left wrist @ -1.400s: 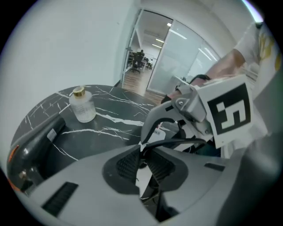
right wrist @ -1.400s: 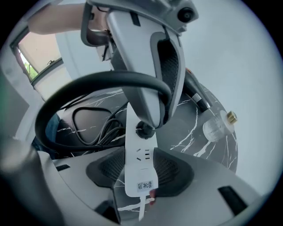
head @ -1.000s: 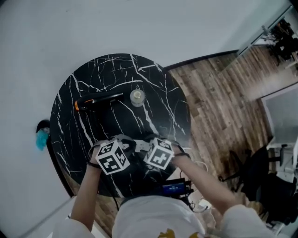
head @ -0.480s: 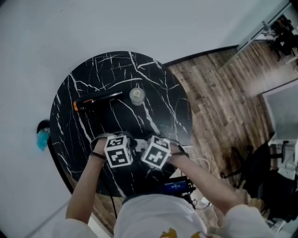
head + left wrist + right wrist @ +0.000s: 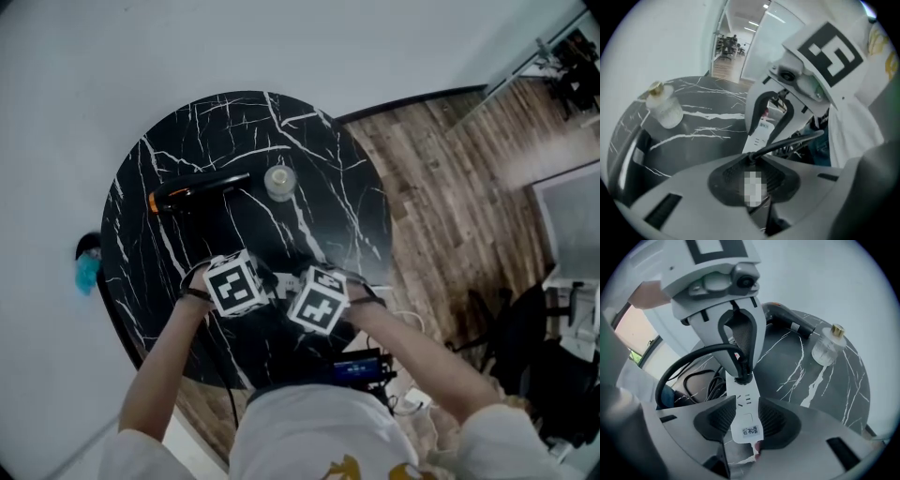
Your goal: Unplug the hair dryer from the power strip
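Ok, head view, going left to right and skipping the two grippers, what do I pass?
blue object → hair dryer → clear bottle → wooden floor

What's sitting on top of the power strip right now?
A black plug stands plugged into its far end, pinched by the left gripper, cord trailing off. Its prongs are hidden inside the power strip.

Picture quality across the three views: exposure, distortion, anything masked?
Head view: dim; the hair dryer nearly vanishes into the black table. Left gripper view: strong fisheye, dark corners, mosaic patch between the jaws. Right gripper view: same fisheye, power strip sharp.
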Demonstrator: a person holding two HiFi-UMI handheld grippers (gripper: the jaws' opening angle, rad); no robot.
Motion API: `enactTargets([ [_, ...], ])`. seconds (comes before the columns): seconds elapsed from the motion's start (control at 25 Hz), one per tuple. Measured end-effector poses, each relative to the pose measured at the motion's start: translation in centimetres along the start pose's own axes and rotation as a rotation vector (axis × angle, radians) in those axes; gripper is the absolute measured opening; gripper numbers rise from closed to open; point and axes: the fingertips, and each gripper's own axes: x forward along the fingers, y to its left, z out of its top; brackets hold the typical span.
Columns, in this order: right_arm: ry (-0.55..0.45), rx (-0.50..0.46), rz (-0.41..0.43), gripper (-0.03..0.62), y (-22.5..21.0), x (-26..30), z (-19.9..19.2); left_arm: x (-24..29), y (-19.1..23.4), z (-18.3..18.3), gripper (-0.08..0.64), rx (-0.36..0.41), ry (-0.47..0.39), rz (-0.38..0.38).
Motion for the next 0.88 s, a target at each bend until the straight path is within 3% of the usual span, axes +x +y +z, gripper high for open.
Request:
enactTargets([
  [0.12,0.029,-0.010,0.008,0.150,0.0,0.0,0.1,0.5,-0.6,-0.7,0.044,0.130,0.104,0.081],
  [0.28,0.034,-0.015,0.005,0.149,0.0,0.0,0.1,-0.1,0.1,-0.2,0.048,-0.012,0.010,0.005],
  [0.4,0.035,-0.035,-0.005,0.149,0.1,0.1,0.2,-0.1,-0.3,-0.5,0.048,0.010,0.031,0.020],
  [0.56,0.023,-0.012,0.004,0.149,0.1,0.0,0.1,-0.3,0.2,0.0,0.054,-0.190,-0.074,-0.092],
  [0.6,0.027,-0.011,0.007,0.149,0.1,0.0,0.1,-0.4,0.2,0.2,0.054,-0.178,-0.075,-0.093],
  [0.76,0.039,-0.019,0.003,0.149,0.2,0.0,0.1,-0.4,-0.7,0.2,0.048,0.038,0.029,-0.014],
  [0.88,0.031,-0.024,-0.010,0.149,0.2,0.1,0.1,-0.3,-1.2,-0.5,0.048,0.075,0.075,-0.006],
])
